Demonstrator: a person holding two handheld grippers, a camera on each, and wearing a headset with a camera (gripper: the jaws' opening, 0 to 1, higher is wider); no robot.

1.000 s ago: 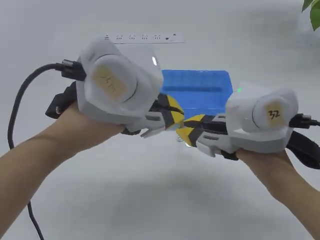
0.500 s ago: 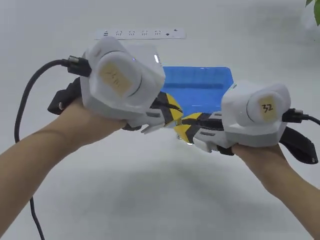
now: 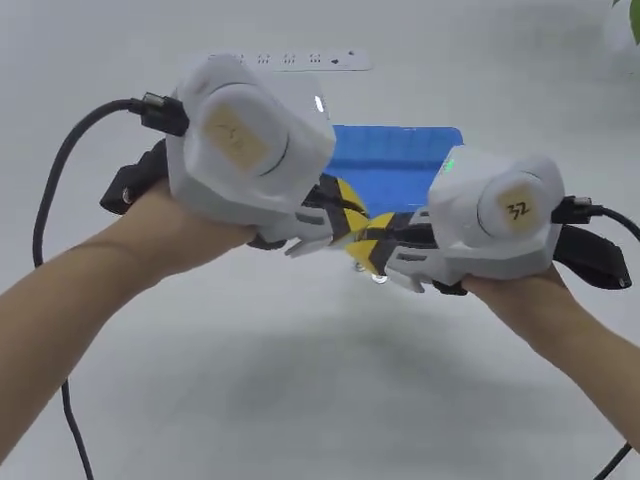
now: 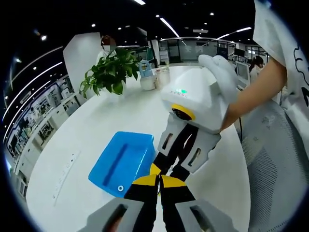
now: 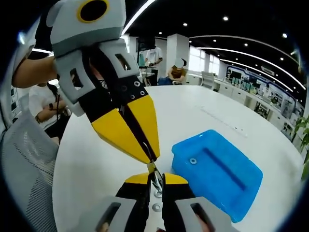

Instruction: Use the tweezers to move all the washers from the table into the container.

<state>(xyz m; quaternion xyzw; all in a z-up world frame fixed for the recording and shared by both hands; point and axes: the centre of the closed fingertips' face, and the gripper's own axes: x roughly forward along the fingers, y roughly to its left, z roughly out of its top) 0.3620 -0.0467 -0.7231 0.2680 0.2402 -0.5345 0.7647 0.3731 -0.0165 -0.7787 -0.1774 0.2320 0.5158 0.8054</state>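
Open table (image 3: 300,400) either side; blue container (image 3: 400,165) close behind left tool (image 3: 347,214) and right tool (image 3: 368,250), perhaps touching.

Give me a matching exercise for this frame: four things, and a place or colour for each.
1 container
2 loose washers
3 power strip
4 plant

A on the table by the right claw's tips
B green and leafy
C blue, with one washer inside
D white, on the table beyond the container

Pairs: 1-C, 2-A, 3-D, 4-B

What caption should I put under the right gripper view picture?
Left gripper meets right gripper at the tweezers, near washers and blue container.
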